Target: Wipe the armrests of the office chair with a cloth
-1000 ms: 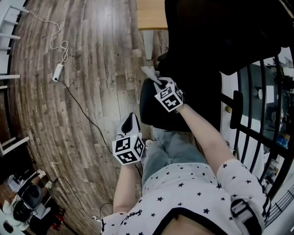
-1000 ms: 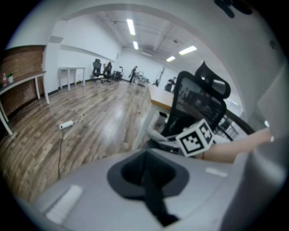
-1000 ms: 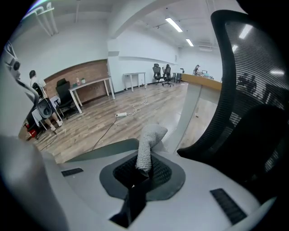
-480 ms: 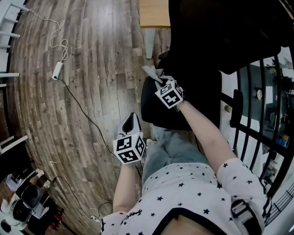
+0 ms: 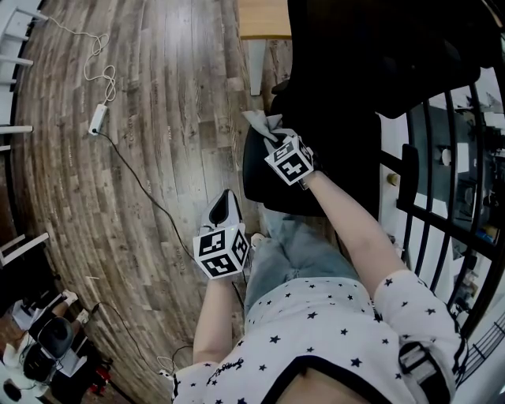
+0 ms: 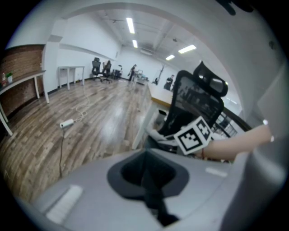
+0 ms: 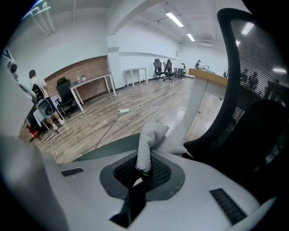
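A grey cloth (image 5: 260, 122) hangs from my right gripper (image 5: 274, 139), which is shut on it at the left edge of the black office chair (image 5: 347, 71). In the right gripper view the cloth (image 7: 149, 137) stands bunched up out of the right gripper's (image 7: 141, 170) closed pads, just left of a black padded part of the chair (image 7: 212, 146). The mesh backrest (image 7: 257, 67) fills the right side. My left gripper (image 5: 226, 197) hovers over the floor, lower left of the chair, shut with nothing in it. Seen from the left gripper (image 6: 146, 155), the chair (image 6: 198, 101) and the right marker cube (image 6: 193, 135) are ahead.
A power strip (image 5: 98, 121) with a trailing cable lies on the wooden floor (image 5: 158, 158). A wooden desk top (image 5: 264, 20) on a white leg (image 5: 254, 75) stands just behind the chair. Black railing bars (image 5: 442, 229) run along the right. More desks and chairs stand far off.
The right gripper and its cloth have edged slightly farther along the chair's edge. The left gripper has stayed almost where it was.
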`<action>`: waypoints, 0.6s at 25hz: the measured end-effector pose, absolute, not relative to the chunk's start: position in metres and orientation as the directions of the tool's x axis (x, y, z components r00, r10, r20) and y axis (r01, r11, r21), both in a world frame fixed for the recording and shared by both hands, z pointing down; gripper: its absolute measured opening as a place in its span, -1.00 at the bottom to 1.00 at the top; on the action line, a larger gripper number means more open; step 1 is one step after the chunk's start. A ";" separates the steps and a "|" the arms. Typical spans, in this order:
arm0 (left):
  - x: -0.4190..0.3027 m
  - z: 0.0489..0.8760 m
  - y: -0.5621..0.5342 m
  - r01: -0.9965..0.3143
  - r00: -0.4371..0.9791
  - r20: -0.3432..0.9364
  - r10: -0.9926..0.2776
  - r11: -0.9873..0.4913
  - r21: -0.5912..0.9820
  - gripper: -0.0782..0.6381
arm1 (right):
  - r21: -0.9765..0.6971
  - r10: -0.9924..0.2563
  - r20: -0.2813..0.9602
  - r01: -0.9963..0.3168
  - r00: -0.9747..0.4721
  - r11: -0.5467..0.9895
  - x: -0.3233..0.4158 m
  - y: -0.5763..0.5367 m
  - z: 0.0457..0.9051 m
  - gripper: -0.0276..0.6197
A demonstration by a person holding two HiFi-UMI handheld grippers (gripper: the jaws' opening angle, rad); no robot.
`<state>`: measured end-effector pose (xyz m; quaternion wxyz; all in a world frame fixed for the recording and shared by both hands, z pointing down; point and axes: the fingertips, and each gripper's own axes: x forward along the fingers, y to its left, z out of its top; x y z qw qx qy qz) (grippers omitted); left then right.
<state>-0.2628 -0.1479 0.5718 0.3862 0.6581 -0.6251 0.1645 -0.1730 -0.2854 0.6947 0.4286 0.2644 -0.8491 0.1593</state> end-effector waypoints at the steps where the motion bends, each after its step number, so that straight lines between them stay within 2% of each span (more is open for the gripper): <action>1: -0.262 0.572 -0.146 -0.950 0.168 0.699 -0.695 0.076 0.304 -0.76 | -0.048 -0.311 0.811 -0.585 -0.496 0.810 -0.174 -0.282 0.695 -0.82; 15: -0.257 0.567 -0.114 -0.951 0.190 0.702 -0.686 0.049 0.304 -0.76 | -0.057 -0.304 0.807 -0.579 -0.507 0.814 -0.178 -0.241 0.689 -0.82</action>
